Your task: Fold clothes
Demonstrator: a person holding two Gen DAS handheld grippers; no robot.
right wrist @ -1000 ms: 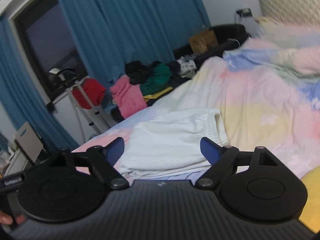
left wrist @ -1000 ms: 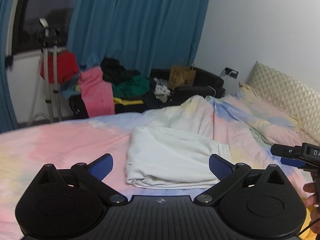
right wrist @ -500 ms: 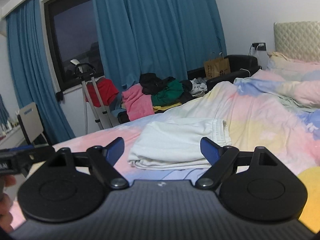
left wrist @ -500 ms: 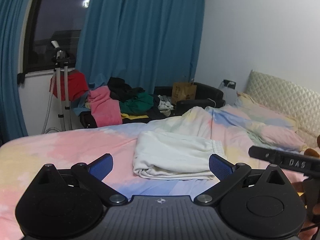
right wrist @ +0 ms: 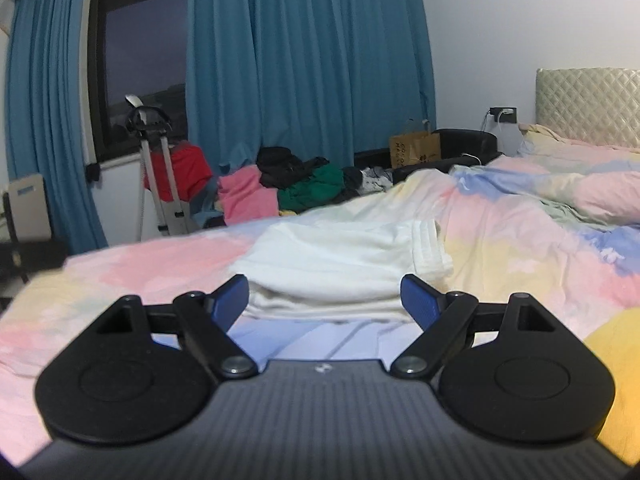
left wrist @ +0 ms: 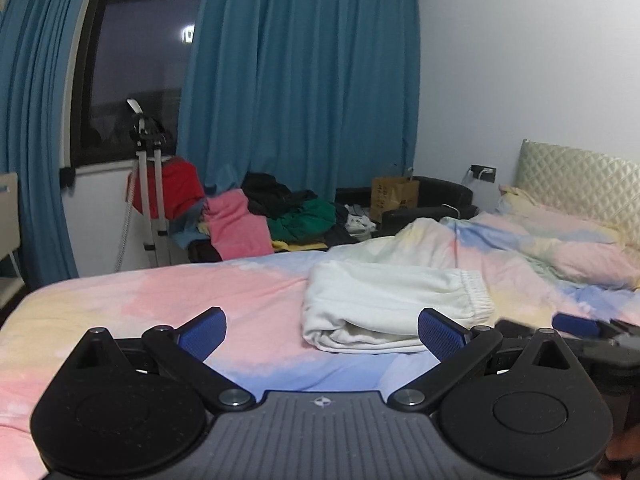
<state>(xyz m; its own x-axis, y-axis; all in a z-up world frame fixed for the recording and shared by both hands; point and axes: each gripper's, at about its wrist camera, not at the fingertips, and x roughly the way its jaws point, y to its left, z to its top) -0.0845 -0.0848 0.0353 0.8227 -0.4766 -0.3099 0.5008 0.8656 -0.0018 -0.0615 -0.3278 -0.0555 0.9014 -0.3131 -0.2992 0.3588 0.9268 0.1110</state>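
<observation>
The working surface is a bed covered by one pastel duvet in pink, yellow and blue patches, rumpled toward the quilted cream headboard on the right, where one pillow lies. Behind the bed stand two blue curtains either side of one dark window; the remaining wall is plain white with one socket and a plugged-in cable. One folded white garment, apparently trousers with an elastic waistband at its right end, lies flat on the duvet near the bed's middle; in the right wrist view it sits just beyond the fingertips. The left gripper is spread wide with nothing between its two blue pads, pointing at bare duvet just left of the garment. The right gripper is likewise spread wide and empty, its pads flanking the garment's near edge without visibly touching it. Along the far side of the bed, one heap of unfolded clothes holds pink, black, green, yellow and red pieces; the exact count cannot be told at this range. One brown paper bag stands on a black sofa; its contents are not visible. One white metal stand rises before the window. A yellow item lies at the lower right of the right wrist view
</observation>
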